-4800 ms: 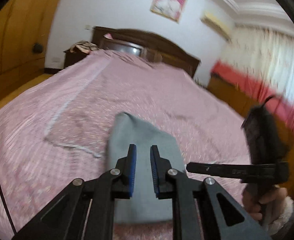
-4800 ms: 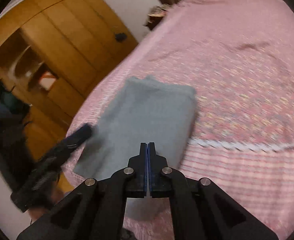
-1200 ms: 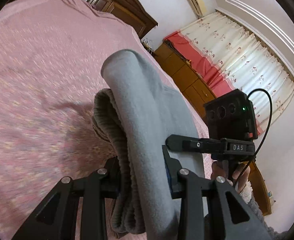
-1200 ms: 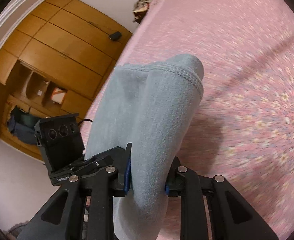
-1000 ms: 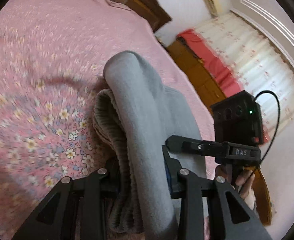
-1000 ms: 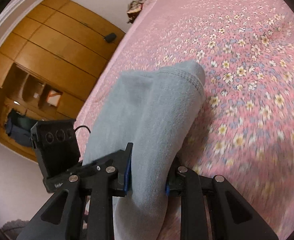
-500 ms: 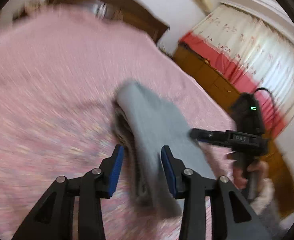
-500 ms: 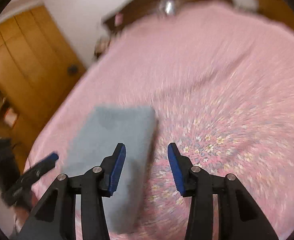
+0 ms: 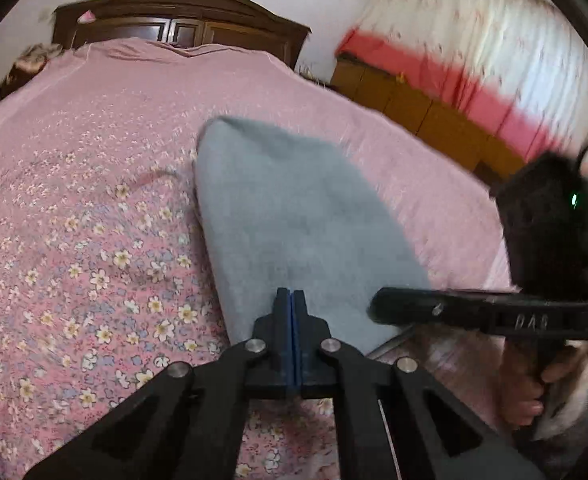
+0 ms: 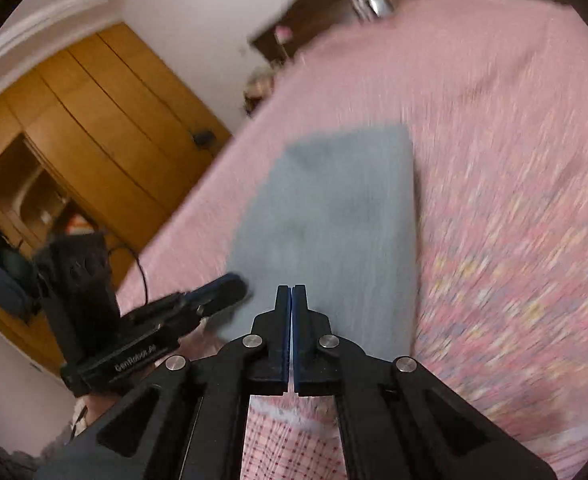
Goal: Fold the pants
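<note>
The grey pants [image 9: 294, 216] lie folded in a compact rectangle on the pink flowered bedspread [image 9: 73, 208], near the bed's foot edge. My left gripper [image 9: 291, 300] is shut and empty, raised just short of the pants' near edge. My right gripper [image 10: 291, 296] is shut and empty too, above the near edge of the pants [image 10: 334, 224]. The right gripper also shows in the left wrist view [image 9: 378, 306] at the right, and the left gripper shows in the right wrist view [image 10: 233, 286] at the left. Neither touches the cloth.
A dark wooden headboard [image 9: 181, 12] stands at the far end of the bed. A wooden wardrobe [image 10: 93, 128] lines the left side. A low wooden cabinet [image 9: 422, 116] under red and white curtains [image 9: 474, 64] runs along the right side.
Both grippers let go of the folded pants, which now lie flat on the bed. Both pulled back and upward, and their jaws went from open to shut.
</note>
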Available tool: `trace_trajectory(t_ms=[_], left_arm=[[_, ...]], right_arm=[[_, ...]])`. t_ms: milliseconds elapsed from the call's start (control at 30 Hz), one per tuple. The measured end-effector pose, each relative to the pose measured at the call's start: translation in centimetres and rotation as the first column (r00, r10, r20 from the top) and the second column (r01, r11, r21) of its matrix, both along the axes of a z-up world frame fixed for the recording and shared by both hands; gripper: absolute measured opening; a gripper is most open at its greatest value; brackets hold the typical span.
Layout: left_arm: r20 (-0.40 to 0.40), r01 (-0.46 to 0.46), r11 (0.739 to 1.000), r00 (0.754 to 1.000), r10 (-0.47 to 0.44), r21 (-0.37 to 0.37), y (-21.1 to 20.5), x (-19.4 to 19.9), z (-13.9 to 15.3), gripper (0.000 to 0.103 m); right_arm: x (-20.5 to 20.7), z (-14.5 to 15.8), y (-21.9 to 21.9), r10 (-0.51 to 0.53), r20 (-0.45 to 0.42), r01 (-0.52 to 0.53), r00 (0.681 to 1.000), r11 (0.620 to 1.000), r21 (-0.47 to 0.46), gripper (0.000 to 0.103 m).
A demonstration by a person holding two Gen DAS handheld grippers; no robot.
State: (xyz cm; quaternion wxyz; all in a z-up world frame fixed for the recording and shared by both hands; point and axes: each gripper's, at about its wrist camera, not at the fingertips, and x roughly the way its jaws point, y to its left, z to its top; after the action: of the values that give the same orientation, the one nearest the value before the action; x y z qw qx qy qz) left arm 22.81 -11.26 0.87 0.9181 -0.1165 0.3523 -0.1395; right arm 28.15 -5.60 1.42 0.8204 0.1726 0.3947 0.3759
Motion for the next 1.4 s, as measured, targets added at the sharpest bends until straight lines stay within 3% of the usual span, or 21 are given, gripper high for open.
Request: trace_trajectory(t_ms=[100, 167, 233, 333, 400, 467, 533, 567, 600, 667, 700, 767, 867, 967, 1000, 1100, 1167, 1200, 1300, 1400], left_arm=[[0.094, -0.012, 0.998, 0.996, 0.006, 0.064, 0.1, -1.0, 1.6, 0.008], [0.046, -0.027, 0.991, 0.999, 0.021, 0.133, -0.2, 0.0, 0.7, 0.008], [0.027, -0.043, 0.991, 0.999, 0.040, 0.124, -0.5, 0.6, -0.3, 0.008], [0.088, -0.056, 0.990, 0.995, 0.045, 0.127, -0.8, -0.9, 1.0, 0.008], [0.158, -0.044, 0.991, 0.987, 0.024, 0.123, -1.9, -1.1, 3.2, 0.010], [0.188, -0.019, 0.983, 0.982, -0.016, 0.183, -3.0, 0.8, 4.8, 0.017], [0.158, -0.011, 0.975, 0.987, -0.024, 0.221, -3.9, 4.6, 5.0, 0.019], [0.129, -0.006, 0.977, 0.991, -0.022, 0.212, -3.3, 5.9, 4.5, 0.019], [0.077, -0.005, 0.981, 0.997, -0.010, 0.192, -3.2, 8.0, 4.0, 0.019], [-0.013, -0.045, 0.984, 0.999, 0.048, 0.173, -2.0, 11.9, 2.3, 0.019], [-0.038, -0.057, 0.980, 0.997, 0.065, 0.190, -1.9, 12.6, 1.4, 0.012], [-0.075, -0.080, 0.981, 0.993, 0.094, 0.175, -1.1, 13.0, -0.6, 0.010], [-0.010, -0.086, 0.982, 0.996, 0.089, 0.166, -1.1, 11.8, 0.8, 0.010], [0.125, -0.157, 0.970, 0.983, 0.134, 0.188, -0.3, 9.3, 3.4, 0.011], [0.135, -0.166, 0.966, 0.981, 0.141, 0.199, -0.1, 9.4, 3.0, 0.011], [0.015, -0.166, 0.954, 0.986, 0.168, 0.248, 1.0, 13.1, 0.5, 0.011], [-0.082, -0.157, 0.967, 0.981, 0.176, 0.199, 2.5, 15.3, -2.1, 0.012], [-0.084, -0.161, 0.971, 0.981, 0.177, 0.176, 2.7, 15.6, -2.0, 0.012], [-0.015, -0.219, 0.958, 0.974, 0.225, 0.186, 3.6, 14.5, -0.2, 0.012], [0.078, -0.198, 0.969, 0.979, 0.188, 0.146, 4.2, 12.8, 1.2, 0.012]], right_arm=[[0.7, -2.2, 0.2, 0.001, -0.087, -0.012, 0.996, 0.992, -0.129, 0.002], [1.0, -2.6, 0.4, 0.002, -0.118, -0.014, 0.993, 0.995, -0.102, 0.002], [1.2, -0.4, -0.5, -0.013, -0.017, 0.012, 1.000, 0.999, -0.034, 0.002], [3.4, 2.8, -0.6, -0.011, 0.142, 0.016, 0.990, 0.999, -0.028, 0.009], [5.4, 3.3, 0.9, 0.012, 0.183, 0.002, 0.983, 0.997, -0.071, 0.011], [7.6, 2.9, 2.4, 0.000, 0.164, 0.015, 0.986, 0.996, -0.091, 0.011], [9.2, 1.7, 3.9, -0.024, 0.107, 0.033, 0.994, 0.996, -0.083, 0.011], [10.4, 0.8, 4.2, -0.043, 0.083, 0.051, 0.996, 0.994, -0.097, 0.011], [11.2, -0.7, 4.4, -0.093, 0.042, 0.099, 0.995, 0.980, -0.170, 0.011], [12.1, -2.1, 4.5, -0.128, -0.036, 0.118, 0.991, 0.973, -0.199, 0.002], [12.0, -2.1, 3.6, -0.144, -0.051, 0.135, 0.988, 0.981, -0.138, 0.002], [11.1, -0.9, 2.0, -0.179, -0.022, 0.177, 0.984, 0.981, -0.085, 0.002], [9.3, 0.4, 0.3, -0.196, 0.049, 0.198, 0.979, 0.978, -0.058, 0.012], [9.0, -1.1, 0.0, -0.170, 0.029, 0.173, 0.985, 0.976, -0.130, 0.016], [9.2, -1.8, 0.1, -0.169, 0.012, 0.169, 0.986, 0.974, -0.148, 0.016], [9.6, -2.9, 0.9, -0.182, -0.025, 0.178, 0.983, 0.976, -0.123, 0.015], [9.9, -2.6, 0.8, -0.186, -0.022, 0.182, 0.982, 0.976, -0.119, 0.015], [9.4, -2.3, 0.3, -0.189, -0.020, 0.186, 0.982, 0.976, -0.114, 0.015], [7.6, -1.7, -2.1, -0.208, -0.007, 0.206, 0.978, 0.974, -0.092, 0.016], [6.4, -1.6, -2.2, -0.211, 0.007, 0.210, 0.977, 0.971, -0.114, 0.016]])
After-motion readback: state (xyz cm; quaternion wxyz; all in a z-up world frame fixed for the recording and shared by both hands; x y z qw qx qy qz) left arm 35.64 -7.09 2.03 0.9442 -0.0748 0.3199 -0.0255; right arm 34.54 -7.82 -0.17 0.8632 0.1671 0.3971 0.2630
